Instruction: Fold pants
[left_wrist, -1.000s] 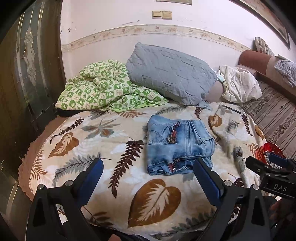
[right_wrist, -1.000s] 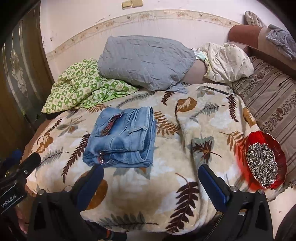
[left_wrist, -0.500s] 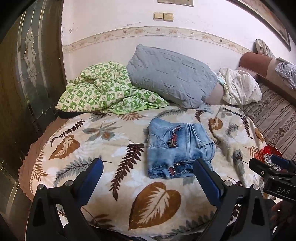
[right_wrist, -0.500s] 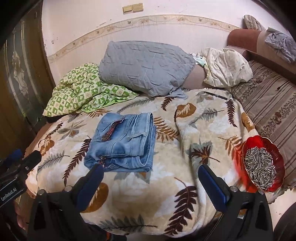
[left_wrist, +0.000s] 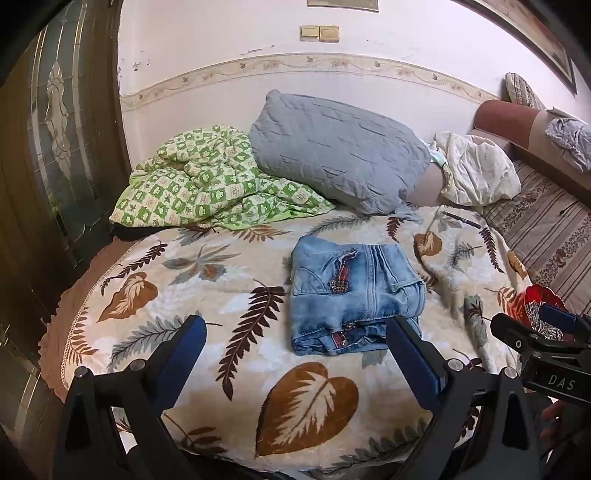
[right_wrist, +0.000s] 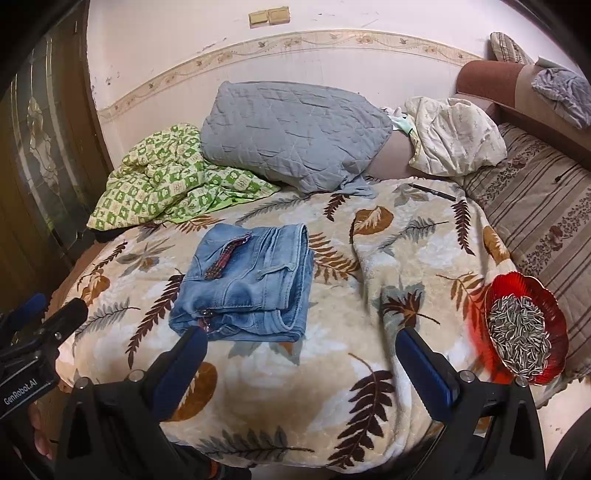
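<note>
Light blue jeans (left_wrist: 352, 295) (right_wrist: 245, 286) lie folded into a compact rectangle on the leaf-patterned blanket (left_wrist: 229, 332) (right_wrist: 369, 350), a red plaid trim showing on top. My left gripper (left_wrist: 295, 332) is open, held back near the blanket's front edge, its right finger just before the jeans' near edge. Nothing is between its blue pads. My right gripper (right_wrist: 301, 343) is also open and empty, hovering short of the jeans, which sit to its upper left. Each gripper appears at the edge of the other's view.
A grey pillow (left_wrist: 336, 151) and a green checked quilt (left_wrist: 199, 184) lie at the back by the wall. A red dish of sunflower seeds (right_wrist: 524, 328) sits at the right edge, beside a striped sofa (right_wrist: 546, 206). A dark pen (right_wrist: 432, 192) lies on the blanket.
Both grippers have drawn back and slightly up from the bed, so the folded jeans sit a little farther away. The jeans have not moved.
</note>
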